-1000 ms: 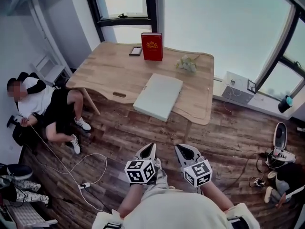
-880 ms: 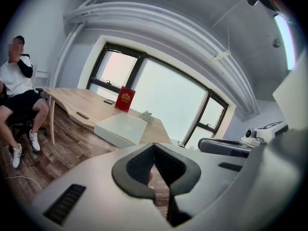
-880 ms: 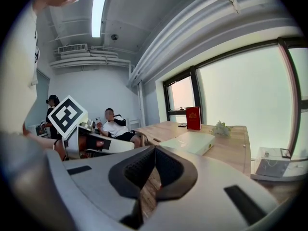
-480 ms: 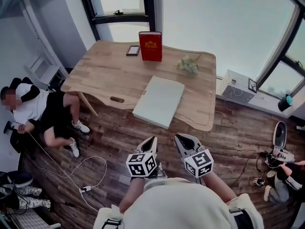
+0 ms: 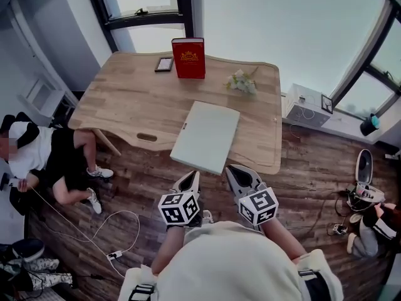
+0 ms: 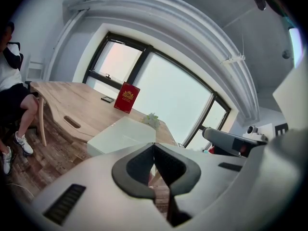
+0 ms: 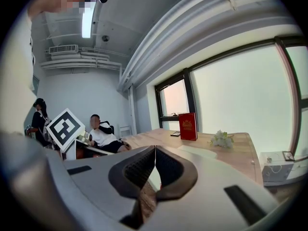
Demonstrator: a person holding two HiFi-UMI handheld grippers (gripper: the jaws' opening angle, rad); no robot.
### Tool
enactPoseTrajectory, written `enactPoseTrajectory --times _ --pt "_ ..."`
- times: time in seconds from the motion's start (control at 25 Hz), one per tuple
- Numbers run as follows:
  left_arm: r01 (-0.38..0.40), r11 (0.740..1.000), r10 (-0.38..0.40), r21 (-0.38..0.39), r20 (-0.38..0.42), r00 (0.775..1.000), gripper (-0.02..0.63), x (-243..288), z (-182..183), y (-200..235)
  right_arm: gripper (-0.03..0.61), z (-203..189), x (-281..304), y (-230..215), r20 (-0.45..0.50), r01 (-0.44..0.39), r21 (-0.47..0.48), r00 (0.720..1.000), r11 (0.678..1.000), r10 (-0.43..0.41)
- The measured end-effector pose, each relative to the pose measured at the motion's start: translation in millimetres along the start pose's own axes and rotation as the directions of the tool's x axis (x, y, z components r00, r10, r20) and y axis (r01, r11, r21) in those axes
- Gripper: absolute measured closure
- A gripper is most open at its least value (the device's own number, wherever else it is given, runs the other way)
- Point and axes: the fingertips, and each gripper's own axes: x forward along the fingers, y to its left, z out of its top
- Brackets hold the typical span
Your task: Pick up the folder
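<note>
Hovering side by side just short of the wooden table (image 5: 119, 99), the left gripper (image 5: 192, 178) and the right gripper (image 5: 239, 177) are both keeping their jaws pressed together with nothing between them, and that is posing the first risk: unless they are opened in time, the closed tips are likely to butt against the pale folder (image 5: 205, 137) instead of taking it. The folder is lying flat on the table's near side, with its near edge jutting out past the table edge toward the grippers, so a shove there is apt to be sliding it deeper onto the wood, where no edge is offering a hold, or skewing it round until it is tipping off onto the floor. A pinch at one corner alone is probably risking a sag or a swing, and the cover may be flapping open if only the top leaf is caught. A long push is also threatening the small bunch of flowers (image 5: 242, 82) and the upright red book (image 5: 188, 58) standing behind it.
</note>
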Motion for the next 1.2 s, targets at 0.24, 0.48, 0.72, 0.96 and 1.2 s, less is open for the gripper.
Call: enactPoseTrajectory --times 0.24,0.48,0.72,0.96,1.2 --pt "0.031 0.999 -0.032 -0.033 -0.031 0.999 0.594 22.5 10.0 26.2 0.558 -1.7 29.5 -9.6 0.000 0.042 0.031 0.999 0.999 -0.042" --pt "0.050 0.997 -0.053 -0.064 -0.047 0.997 0.594 39.6 19.0 49.4 0.558 -0.7 56.2 -14.9 -0.010 0.063 0.042 0.998 0.997 -0.063" --pt "0.069 0.988 -0.075 -0.138 -0.040 0.996 0.594 48.7 13.7 67.4 0.558 -6.5 74.4 -15.2 -0.036 0.070 0.053 0.997 0.996 -0.068" --pt "0.114 0.956 -0.123 -0.269 -0.017 0.992 0.594 52.8 -1.5 83.3 0.558 -18.1 79.9 -14.9 -0.070 0.088 0.056 0.994 0.995 -0.084" --pt "0.161 0.894 -0.189 -0.417 -0.026 0.982 0.592 55.2 -28.0 92.0 0.558 -31.0 76.6 -11.6 -0.106 0.101 0.062 0.990 0.993 -0.094"
